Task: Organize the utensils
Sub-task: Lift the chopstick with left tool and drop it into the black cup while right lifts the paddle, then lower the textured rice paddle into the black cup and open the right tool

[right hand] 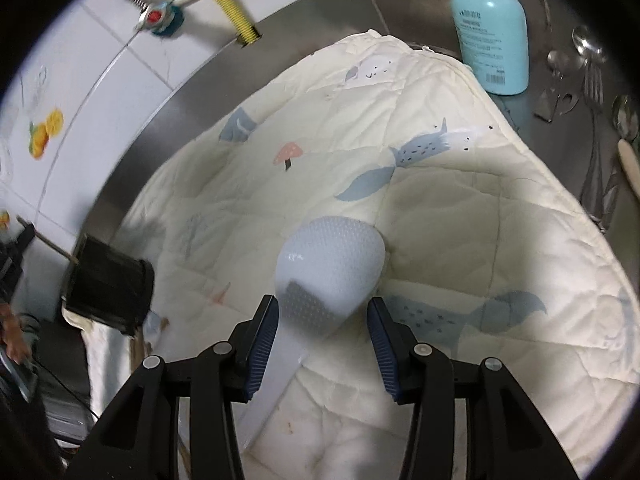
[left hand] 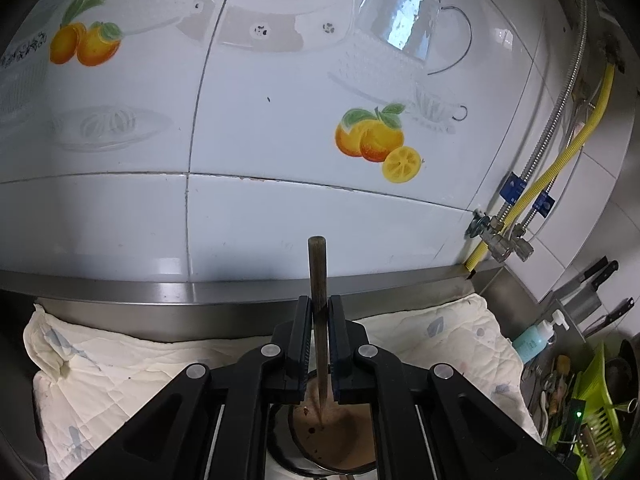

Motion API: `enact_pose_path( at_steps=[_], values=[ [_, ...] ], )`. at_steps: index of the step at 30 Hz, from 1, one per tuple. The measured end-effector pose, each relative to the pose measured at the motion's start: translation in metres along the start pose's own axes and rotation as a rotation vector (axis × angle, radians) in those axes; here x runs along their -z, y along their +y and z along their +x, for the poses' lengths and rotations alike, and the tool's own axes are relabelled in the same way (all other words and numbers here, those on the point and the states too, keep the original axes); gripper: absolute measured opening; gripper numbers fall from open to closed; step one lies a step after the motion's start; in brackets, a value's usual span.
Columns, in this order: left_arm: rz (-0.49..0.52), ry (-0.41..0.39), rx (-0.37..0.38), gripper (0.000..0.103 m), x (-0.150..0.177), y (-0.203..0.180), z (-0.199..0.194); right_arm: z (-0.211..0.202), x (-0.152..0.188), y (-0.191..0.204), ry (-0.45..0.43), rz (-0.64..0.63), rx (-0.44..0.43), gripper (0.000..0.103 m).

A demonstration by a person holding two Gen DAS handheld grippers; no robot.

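- Looking at the big stuff first: a quilted cloth (right hand: 460,216) with fox and mushroom prints is covering most of the steel table (right hand: 304,12), and both claws are working over it.
- Sitting at the cloth's left edge is a dark utensil holder (right hand: 110,288), a boxy thing with one thin stick already poking out of it. From the left wrist view, a round metal cup (left hand: 332,440) is sitting right under the claw, brownish inside, nothing else I can make out in it.
- The pale blue rice paddle (right hand: 332,264) is lying flat on the cloth, its head just ahead of the right claw (right hand: 322,336), which is standing about half open. The handle is running back beside the left pad, but whether the pad is touching it I can't tell; nothing is being squeezed. It's looking like light, stiff, slick plastic, so I'd be grabbing the flat handle, not the rounded dimpled head.
- The left claw (left hand: 320,344) is clamped nearly shut on a dark chopstick (left hand: 318,300), holding it upright with the tip pointing down into the cup. It's thin, rigid and light, probably prone to swivelling if it's being pinched loosely.
- Off to the right, loose spoons and forks (right hand: 592,92) are lying on bare steel beside a teal bottle (right hand: 490,28), not yet sorted.
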State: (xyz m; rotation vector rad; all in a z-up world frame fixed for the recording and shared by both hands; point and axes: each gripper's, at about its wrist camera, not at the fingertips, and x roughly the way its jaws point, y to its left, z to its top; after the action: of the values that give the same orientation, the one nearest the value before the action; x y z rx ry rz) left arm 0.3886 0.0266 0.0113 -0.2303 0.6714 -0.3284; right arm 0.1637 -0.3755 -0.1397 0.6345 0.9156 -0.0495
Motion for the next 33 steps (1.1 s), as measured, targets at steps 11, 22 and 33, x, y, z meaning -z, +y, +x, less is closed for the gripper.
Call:
enact_pose_path(
  at_steps=[11,22,33],
  values=[
    [0.007,0.054,-0.012,0.009,-0.001,0.0,0.007,0.007,-0.007,-0.011,-0.014,0.076,-0.143,0.013],
    [-0.011,0.008,-0.023,0.045,-0.001,0.002,-0.014,-0.031,-0.009,0.048,-0.103,-0.141,-0.098,0.006],
    [-0.045,0.007,-0.036,0.045,0.018,0.018,-0.063,-0.071,-0.027,0.137,-0.248,-0.31,-0.259,0.006]
  ],
)
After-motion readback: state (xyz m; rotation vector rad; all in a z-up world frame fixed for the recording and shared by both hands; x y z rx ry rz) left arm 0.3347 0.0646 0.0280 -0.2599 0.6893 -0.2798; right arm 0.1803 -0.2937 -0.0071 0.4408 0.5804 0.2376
